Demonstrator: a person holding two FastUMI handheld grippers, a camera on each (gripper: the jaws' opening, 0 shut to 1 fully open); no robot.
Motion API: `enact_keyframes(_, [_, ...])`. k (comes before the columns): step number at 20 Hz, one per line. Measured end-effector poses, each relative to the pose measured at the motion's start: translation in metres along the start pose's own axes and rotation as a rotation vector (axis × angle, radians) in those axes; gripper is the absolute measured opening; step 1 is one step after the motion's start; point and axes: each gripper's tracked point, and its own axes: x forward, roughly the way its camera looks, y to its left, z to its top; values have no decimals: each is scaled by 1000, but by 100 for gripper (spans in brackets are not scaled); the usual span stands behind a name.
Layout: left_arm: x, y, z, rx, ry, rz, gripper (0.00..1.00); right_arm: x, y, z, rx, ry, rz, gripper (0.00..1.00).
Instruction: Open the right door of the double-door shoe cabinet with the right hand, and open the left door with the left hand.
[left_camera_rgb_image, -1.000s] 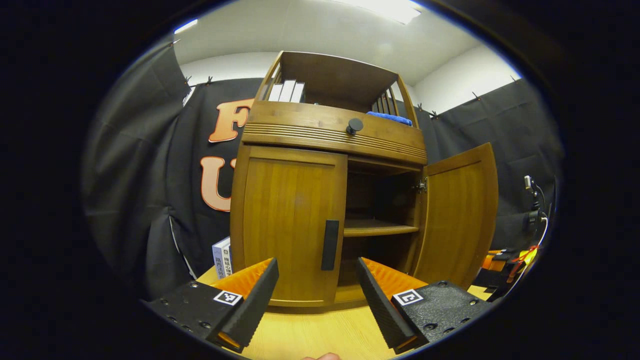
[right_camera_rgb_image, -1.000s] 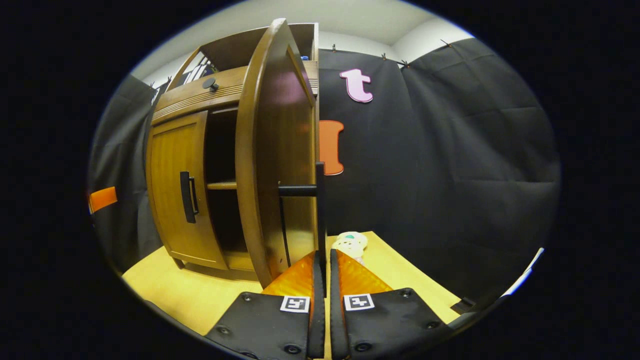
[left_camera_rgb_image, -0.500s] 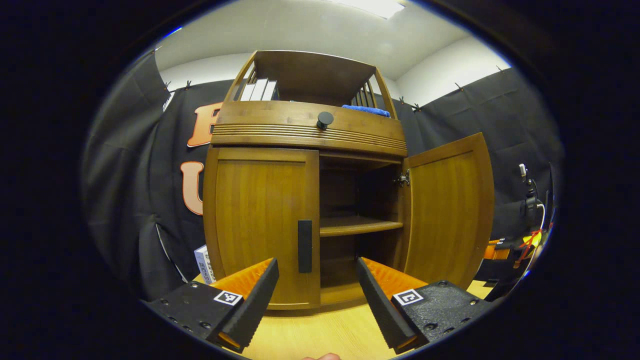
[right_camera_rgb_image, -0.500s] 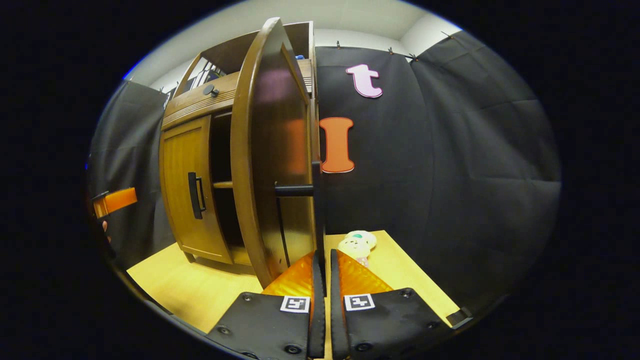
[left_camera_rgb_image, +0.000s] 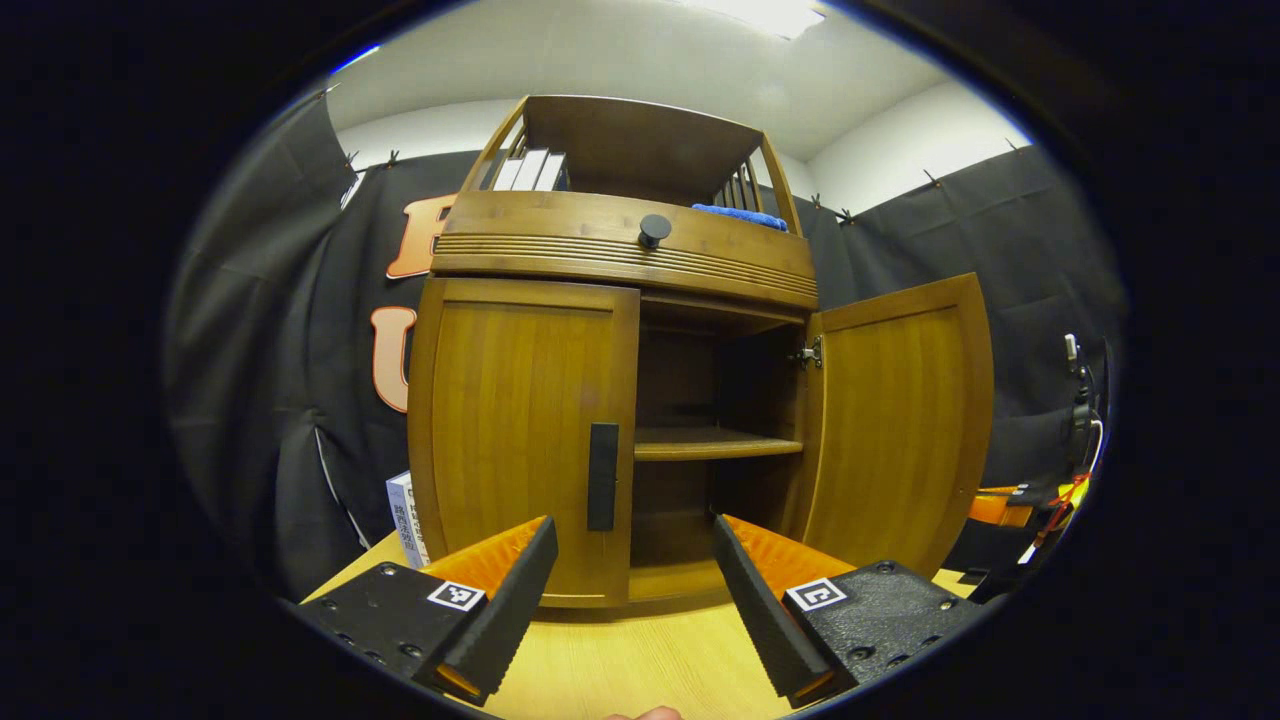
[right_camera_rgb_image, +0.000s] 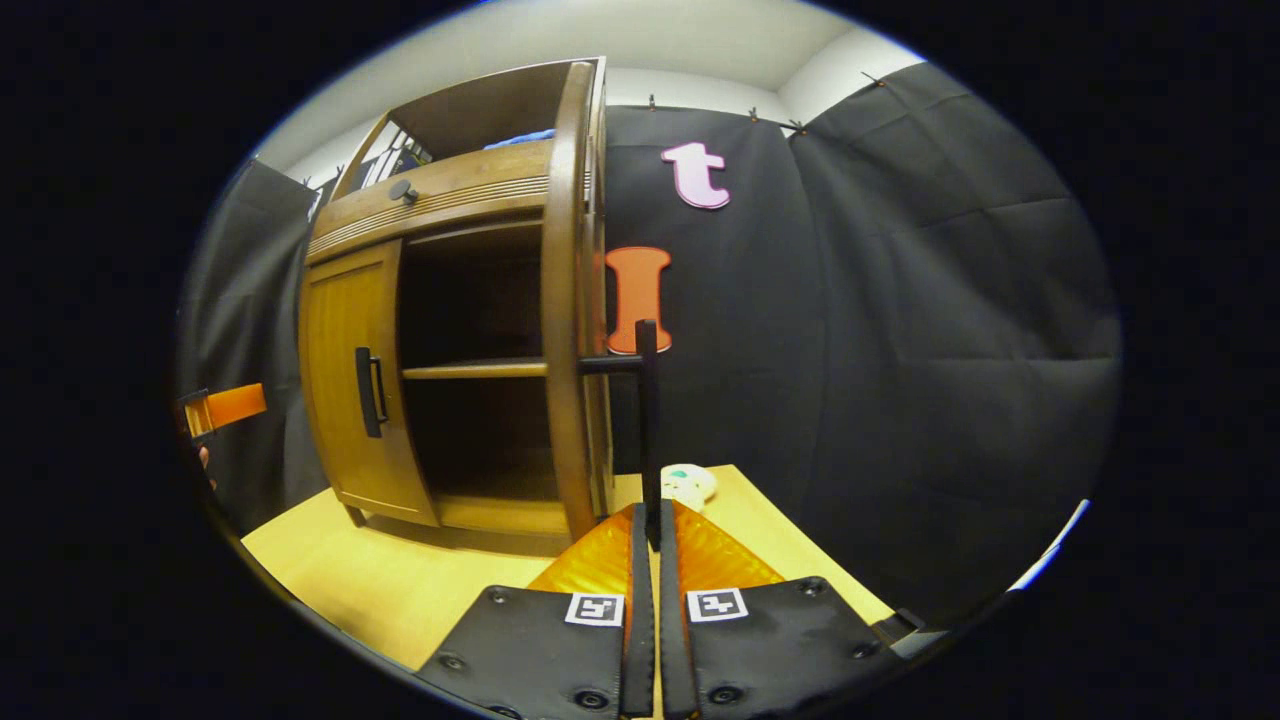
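- while it stands on the pale wooden table (left_camera_rgb_image: 640, 670), the shoe cabinet (left_camera_rgb_image: 620, 250) has its right door (left_camera_rgb_image: 895, 420) swung wide and its left door (left_camera_rgb_image: 520, 430) closed flat against the frame; in the right gripper view the right door (right_camera_rgb_image: 570, 300) is seen nearly edge-on.
- inside the open half a single shelf (left_camera_rgb_image: 715, 445) crosses the dark interior; the back corners are too dim to make out.
- on the open top rack some pale upright books (left_camera_rgb_image: 530, 170) and a blue cloth (left_camera_rgb_image: 740, 215) are partly hidden behind the rails.
- left gripper (left_camera_rgb_image: 630, 590) hovers in front of the left door with its fingers spread wide, grasping nothing, the left door handle (left_camera_rgb_image: 602, 476) just above the gap between them.
- right gripper (right_camera_rgb_image: 648, 540) has its fingers clenched on the lower end of the right door handle (right_camera_rgb_image: 648, 400), both pressing on the thin bar.
- a box (left_camera_rgb_image: 405, 515) with printing peeks out behind the cabinet's left side, mostly covered.
- a small pale toy (right_camera_rgb_image: 688, 483) lies on the table beyond the right gripper, partly hidden by the handle.
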Motion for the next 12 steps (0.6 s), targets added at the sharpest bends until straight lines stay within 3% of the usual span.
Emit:
enact_keyframes(1, [0,0,-1,-3,2,0,95,-9,-9,-2,13,2,-22,11])
enact_keyframes(4, [1,1,-3,-10,7,1,95,-28,-25,-3,31,7,-87,11])
enact_keyframes(6, [-1,3,-1,-22,3,8,92,-42,-22,4,40,9,-109,25])
enact_keyframes(7, [-1,4,1,-30,-2,13,92,-51,-20,10,36,5,-116,11])
enact_keyframes(9, [-3,10,3,-44,-6,29,92,-68,-6,27,25,-17,-124,12])
enact_keyframes(10, [-2,15,3,-50,-6,42,92,-76,4,37,24,-33,-118,25])
enact_keyframes(11, [-1,22,4,-55,-8,53,92,-83,16,46,25,-50,-106,25])
enact_keyframes(12, [6,34,6,-61,-11,63,92,-88,27,54,26,-66,-93,12])
